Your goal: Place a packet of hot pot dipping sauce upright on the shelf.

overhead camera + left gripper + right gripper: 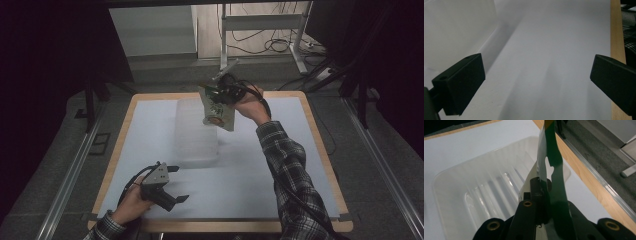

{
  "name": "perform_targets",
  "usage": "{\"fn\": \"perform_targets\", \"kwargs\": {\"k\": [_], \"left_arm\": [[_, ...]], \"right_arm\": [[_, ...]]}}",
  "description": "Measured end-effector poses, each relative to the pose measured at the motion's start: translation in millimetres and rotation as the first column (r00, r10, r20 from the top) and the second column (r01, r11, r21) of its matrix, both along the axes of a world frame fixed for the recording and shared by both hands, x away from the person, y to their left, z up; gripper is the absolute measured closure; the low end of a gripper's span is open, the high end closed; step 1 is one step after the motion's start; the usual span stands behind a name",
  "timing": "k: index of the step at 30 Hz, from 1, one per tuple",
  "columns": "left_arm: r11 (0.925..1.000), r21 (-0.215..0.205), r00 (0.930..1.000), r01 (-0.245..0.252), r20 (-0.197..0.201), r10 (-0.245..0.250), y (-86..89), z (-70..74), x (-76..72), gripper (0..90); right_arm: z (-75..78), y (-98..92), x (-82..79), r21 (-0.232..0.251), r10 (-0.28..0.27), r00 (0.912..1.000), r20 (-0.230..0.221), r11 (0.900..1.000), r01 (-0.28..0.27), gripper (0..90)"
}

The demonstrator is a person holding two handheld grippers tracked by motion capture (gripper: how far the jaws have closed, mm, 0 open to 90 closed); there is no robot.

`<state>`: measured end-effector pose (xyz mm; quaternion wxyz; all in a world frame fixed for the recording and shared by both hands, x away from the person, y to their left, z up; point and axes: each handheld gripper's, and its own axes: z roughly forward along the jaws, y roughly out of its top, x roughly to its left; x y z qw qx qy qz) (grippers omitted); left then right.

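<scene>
One flat foil pouch (218, 111), green at its top edge, hangs above the far end of a translucent ribbed tray (196, 134) on the white counter (260, 175), pinched by its top seam in the clamped jaws of the right hand-held gripper (223, 93); the left hand-held gripper (172, 184) rests near the counter's front edge, jaws wide and empty. The pouch appears light, thin and crinkly, probably slippery, so the stiffer sealed seam looks the best hold. Its printing is too small to read.
</scene>
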<state>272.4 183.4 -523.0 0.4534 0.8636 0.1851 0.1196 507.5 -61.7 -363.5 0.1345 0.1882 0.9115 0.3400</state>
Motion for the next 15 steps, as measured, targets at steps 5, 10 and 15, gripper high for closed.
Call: {"fn": "perform_targets", "kwargs": {"k": [5,10,15], "left_arm": [[1.0,0.002,1.0,0.001,0.004,-0.001,0.2,0.4,0.1,0.0],[1.0,0.005,1.0,0.002,0.006,-0.002,0.1,0.6,-0.1,0.0],[1.0,0.006,1.0,0.001,0.007,-0.001,-0.1,0.7,-0.3,0.0]], "right_arm": [[-3.5,18.2,3.4,0.007,0.014,0.9997,0.018,1.0,-0.014,89.2],[-8.6,36.0,3.3,0.033,0.026,0.9996,0.013,0.999,-0.027,89.2],[-12.3,49.7,1.4,0.047,0.047,0.9987,0.019,0.998,-0.048,89.2]]}}
